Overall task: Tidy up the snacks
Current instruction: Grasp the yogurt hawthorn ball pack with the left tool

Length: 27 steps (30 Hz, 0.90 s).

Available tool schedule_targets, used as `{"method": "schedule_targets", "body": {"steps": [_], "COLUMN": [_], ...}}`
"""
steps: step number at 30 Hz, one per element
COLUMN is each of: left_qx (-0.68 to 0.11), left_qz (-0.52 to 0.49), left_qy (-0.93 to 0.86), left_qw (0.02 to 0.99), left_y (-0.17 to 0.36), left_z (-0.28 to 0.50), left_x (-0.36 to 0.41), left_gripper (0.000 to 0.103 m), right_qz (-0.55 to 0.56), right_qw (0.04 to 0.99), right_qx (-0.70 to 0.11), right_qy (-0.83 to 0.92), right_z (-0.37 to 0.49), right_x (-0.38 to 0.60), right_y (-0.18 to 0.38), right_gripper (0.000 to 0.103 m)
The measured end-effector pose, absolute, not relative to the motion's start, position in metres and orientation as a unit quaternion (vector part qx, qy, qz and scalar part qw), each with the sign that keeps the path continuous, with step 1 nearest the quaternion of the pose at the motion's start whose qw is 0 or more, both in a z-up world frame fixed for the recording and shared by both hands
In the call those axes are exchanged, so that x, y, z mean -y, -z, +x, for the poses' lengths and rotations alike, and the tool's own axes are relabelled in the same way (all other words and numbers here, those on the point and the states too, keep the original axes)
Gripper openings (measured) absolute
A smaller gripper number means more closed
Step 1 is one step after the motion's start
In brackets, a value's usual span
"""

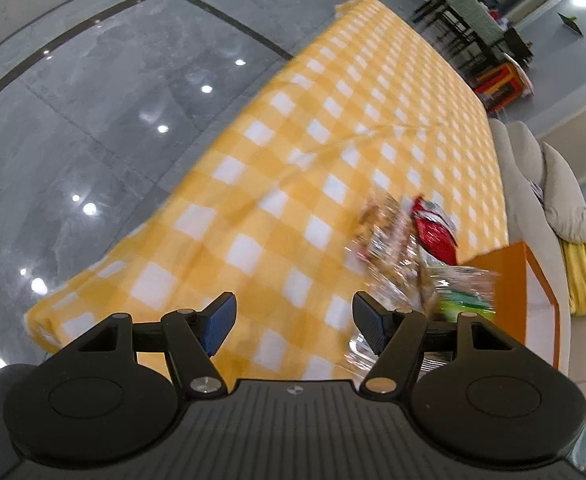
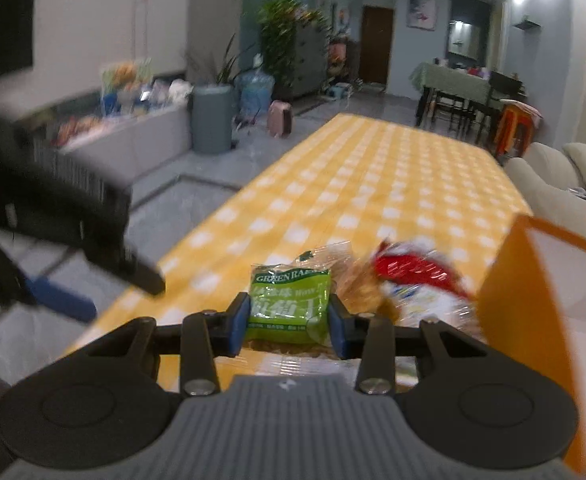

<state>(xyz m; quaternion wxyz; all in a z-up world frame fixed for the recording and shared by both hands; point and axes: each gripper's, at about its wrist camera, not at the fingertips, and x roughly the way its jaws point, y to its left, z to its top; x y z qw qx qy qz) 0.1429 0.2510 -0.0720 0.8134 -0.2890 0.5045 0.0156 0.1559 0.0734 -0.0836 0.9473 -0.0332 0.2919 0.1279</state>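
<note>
On one yellow-checked tablecloth, beside one orange box, lies a blurred snack heap: one red packet, clear wrappers uncountable. The right gripper clamps one green packet marked "GREEN"; the left gripper gapes, empty.

The left wrist camera looks steeply down over its claw onto the bench from close range. The right wrist camera sits lower, facing along the bench toward the room. Both views share the snack pile and orange box.
</note>
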Motion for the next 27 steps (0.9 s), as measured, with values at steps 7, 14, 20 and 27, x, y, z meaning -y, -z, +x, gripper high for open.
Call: {"method": "schedule_targets", "body": {"steps": [7, 14, 20, 27], "left_qx": [-0.515, -0.511, -0.541, -0.557], "left_qz": [-0.260, -0.140, -0.109, -0.073], "left_qy": [0.050, 0.075, 0.074, 0.045], "left_qw": [0.815, 0.845, 0.831, 0.826], "left_y": [0.082, 0.092, 0.118, 0.137], "left_z": [0.155, 0.175, 0.193, 0.206], "left_x": [-0.197, -0.141, -0.110, -0.097], "left_gripper": [0.078, 0.083, 0.083, 0.086], "right_qz": [0.026, 0.075, 0.098, 0.094], "right_qw": [0.955, 0.957, 0.953, 0.952], "right_qx": [-0.277, -0.270, -0.274, -0.276], "right_qy": [-0.103, -0.078, -0.086, -0.089], "right_z": [0.125, 0.109, 0.114, 0.117], "right_x": [0.011, 0.065, 0.073, 0.079], "right_y": [0.033, 0.022, 0.029, 0.030], "right_gripper": [0.039, 0.039, 0.039, 0.039]}}
